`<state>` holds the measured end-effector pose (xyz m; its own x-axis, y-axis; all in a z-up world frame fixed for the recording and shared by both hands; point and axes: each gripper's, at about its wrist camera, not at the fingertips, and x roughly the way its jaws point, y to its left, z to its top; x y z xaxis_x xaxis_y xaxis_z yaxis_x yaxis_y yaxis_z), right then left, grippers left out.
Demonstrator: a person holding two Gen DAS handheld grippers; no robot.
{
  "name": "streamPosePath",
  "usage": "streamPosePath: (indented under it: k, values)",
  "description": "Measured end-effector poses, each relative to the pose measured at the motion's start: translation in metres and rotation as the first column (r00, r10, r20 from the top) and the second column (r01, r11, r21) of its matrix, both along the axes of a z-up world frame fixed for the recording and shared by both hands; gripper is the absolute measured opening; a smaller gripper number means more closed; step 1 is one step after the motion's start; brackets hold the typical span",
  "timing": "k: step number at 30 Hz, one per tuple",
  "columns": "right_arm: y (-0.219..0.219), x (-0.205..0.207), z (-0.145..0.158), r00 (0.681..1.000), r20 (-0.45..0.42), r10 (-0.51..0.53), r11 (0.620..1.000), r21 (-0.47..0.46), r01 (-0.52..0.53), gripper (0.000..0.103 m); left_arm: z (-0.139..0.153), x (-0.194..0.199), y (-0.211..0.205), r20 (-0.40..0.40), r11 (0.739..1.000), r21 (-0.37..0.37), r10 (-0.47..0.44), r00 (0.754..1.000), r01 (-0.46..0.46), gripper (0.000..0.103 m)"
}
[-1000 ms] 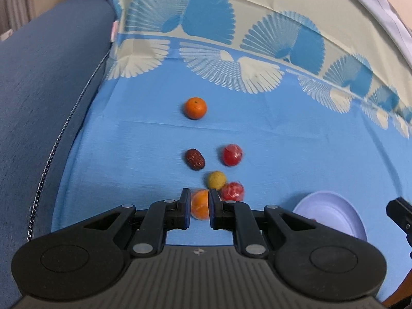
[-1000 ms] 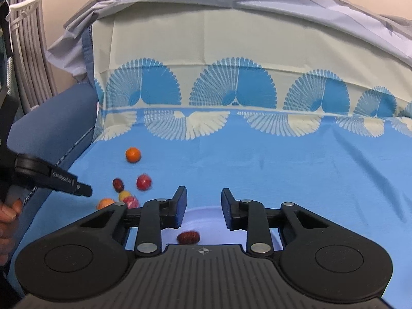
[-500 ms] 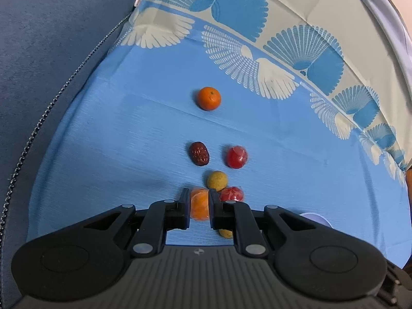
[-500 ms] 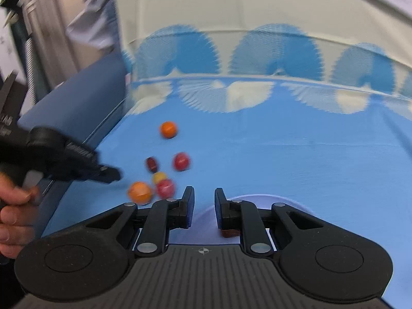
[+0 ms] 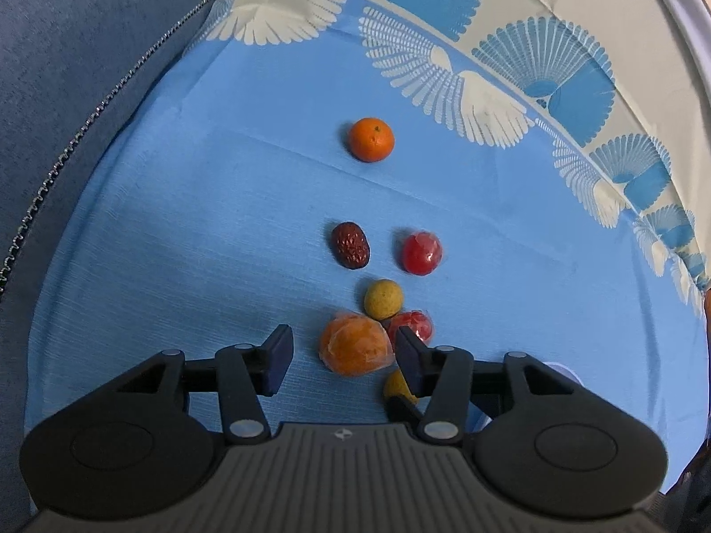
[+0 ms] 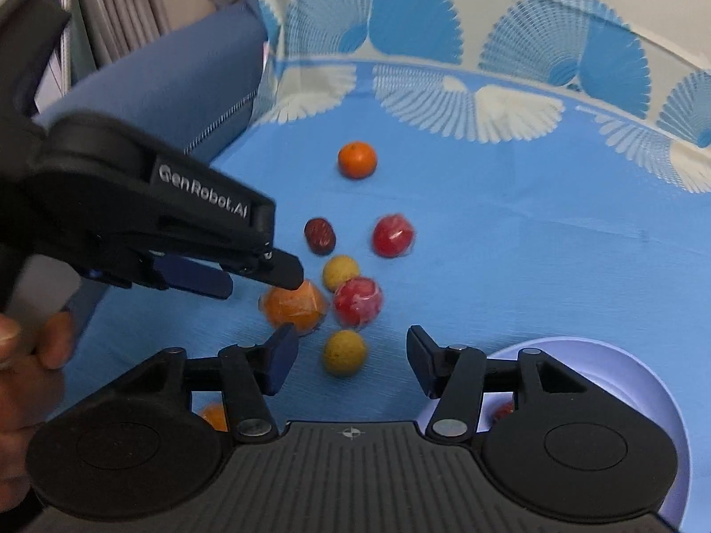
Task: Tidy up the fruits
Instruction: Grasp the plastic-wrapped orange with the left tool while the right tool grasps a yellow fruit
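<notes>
Blue cloth [image 5: 222, 222] covers the whole work surface, and on it I see that both tools have changed since half a second ago: the left gripper [image 5: 342, 353], then clenched on the wrapped orange [image 5: 355, 344], has just been opening, and its jaws now stand apart with the orange loose between them, nearer the right-hand finger. My right gripper [image 6: 349, 357] was nearly closed over the plate; its jaws have just been opening too, and it now sits over the fruit cluster, holding nothing. A small yellow fruit [image 6: 344, 352] lies on the cloth in the gap between its fingers, touching neither. In the left view that same fruit is half hidden behind the right-hand finger, and only a sliver of the lilac plate [image 6: 622, 364] shows there. In the right view the plate is cut off at the lower right, and a red thing on it is mostly covered by the gripper body, so I cannot tell what it is. Another orange piece peeks out under the left finger mount. Further off lie a second yellow fruit [image 5: 383, 298], two red wrapped fruits, a dark date [image 5: 350, 245] and a bare orange [image 5: 371, 139].
</notes>
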<state>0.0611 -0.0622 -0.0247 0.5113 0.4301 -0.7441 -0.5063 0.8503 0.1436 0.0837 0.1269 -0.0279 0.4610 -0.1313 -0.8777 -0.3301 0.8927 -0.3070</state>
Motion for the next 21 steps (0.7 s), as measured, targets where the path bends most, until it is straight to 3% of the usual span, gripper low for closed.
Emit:
streamPosePath:
  k: [6,7,8,9,19,21]
  values:
    - [0.017,0.015,-0.022,0.999,-0.053,-0.011,0.998,-0.066,0.008,0.055,-0.005,0.006,-0.004,-0.016,1.0,0.003,-0.023,1.0,0.023,0.056]
    - [0.017,0.016,-0.024,0.998,-0.063,-0.014,0.998,-0.064,0.01,0.048,-0.006,0.007,-0.004,-0.018,1.0,0.003,-0.024,1.0,0.024,0.056]
    - [0.018,0.017,-0.025,0.998,-0.065,-0.013,0.998,-0.066,0.009,0.033,-0.007,0.007,-0.004,-0.022,1.0,0.004,-0.025,0.999,0.025,0.056]
    - [0.019,0.017,-0.026,0.998,-0.064,-0.008,0.997,-0.071,0.004,0.027,-0.008,0.008,-0.005,-0.025,1.0,0.006,-0.028,0.999,0.028,0.056]
    - [0.001,0.009,-0.007,0.998,-0.032,-0.059,0.997,-0.053,0.057,0.027,-0.019,0.021,-0.019,-0.056,0.996,0.039,-0.081,0.995,0.084,0.055]
    - [-0.003,0.008,-0.002,0.997,-0.025,-0.069,0.997,-0.047,0.067,0.027,-0.019,0.021,-0.025,-0.057,0.992,0.052,-0.109,0.992,0.112,0.051]
